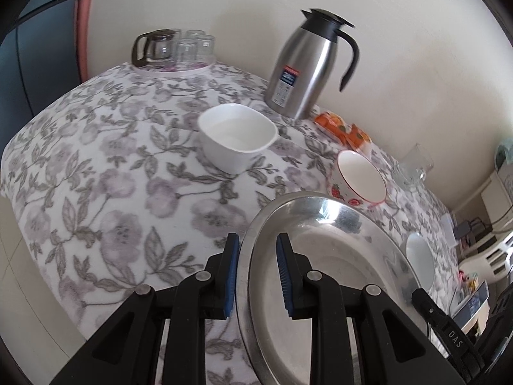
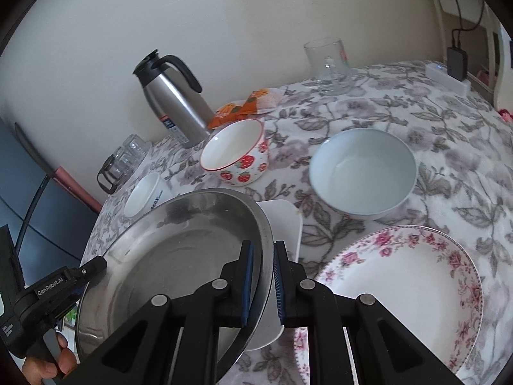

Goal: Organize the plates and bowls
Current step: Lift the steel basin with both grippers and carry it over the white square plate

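We have the steel plate (image 1: 323, 276) up off the table (image 1: 105, 176), carried between both grippers. Left gripper (image 1: 258, 276) pinches the rim on one side, one pad inside the dish, one outside. Right gripper (image 2: 263, 284) pinches the opposite rim the same way, jaws nearly together on the thin edge.

Plate hangs tilted above a white square plate (image 2: 285, 224), with the floral plate (image 2: 407, 292) just beside to the right.

Handling, as we judge it:
- Thin metal, stiff, probably light. No risk of breaking, but smooth and slick; a rim pinch could slide if we tilt further.
- Two opposite rim grips suit it. Both hands must travel together or the plate twists out.
- The ceramics below are the fragile ones: strawberry bowl (image 2: 237, 154), pale blue bowl (image 2: 362, 173), white bowl (image 1: 237, 134). Set the steel down softly, no dropping onto china.
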A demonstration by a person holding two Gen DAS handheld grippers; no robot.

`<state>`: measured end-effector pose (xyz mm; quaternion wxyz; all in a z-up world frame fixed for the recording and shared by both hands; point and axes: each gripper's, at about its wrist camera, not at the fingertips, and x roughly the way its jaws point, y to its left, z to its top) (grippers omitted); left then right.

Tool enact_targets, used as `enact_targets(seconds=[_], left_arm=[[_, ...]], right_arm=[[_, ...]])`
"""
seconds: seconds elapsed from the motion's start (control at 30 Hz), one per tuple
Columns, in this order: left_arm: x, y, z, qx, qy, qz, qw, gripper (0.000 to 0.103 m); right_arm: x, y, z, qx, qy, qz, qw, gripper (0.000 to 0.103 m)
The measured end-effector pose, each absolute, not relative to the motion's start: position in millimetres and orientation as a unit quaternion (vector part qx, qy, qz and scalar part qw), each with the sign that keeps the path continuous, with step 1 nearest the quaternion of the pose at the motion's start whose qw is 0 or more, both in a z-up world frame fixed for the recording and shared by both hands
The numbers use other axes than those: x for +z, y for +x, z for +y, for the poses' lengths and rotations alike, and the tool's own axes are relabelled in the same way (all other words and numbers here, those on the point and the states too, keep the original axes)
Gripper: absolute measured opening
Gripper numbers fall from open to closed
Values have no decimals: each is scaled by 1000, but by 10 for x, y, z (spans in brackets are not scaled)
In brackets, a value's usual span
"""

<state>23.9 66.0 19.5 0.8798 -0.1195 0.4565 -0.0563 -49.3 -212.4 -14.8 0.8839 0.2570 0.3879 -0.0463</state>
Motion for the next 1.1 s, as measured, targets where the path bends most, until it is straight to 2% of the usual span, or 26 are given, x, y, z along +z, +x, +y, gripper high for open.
enact_targets(seconds=[0.6, 1.1], left_arm=[[-39, 447, 205, -67, -42, 468, 880, 25], [-325, 653, 232, -54, -36, 496, 866, 24]], right_arm=[[-441, -442, -2343, -84, 272, 416, 864, 14], [-535, -324, -2272, -81, 260, 430, 861, 14]])
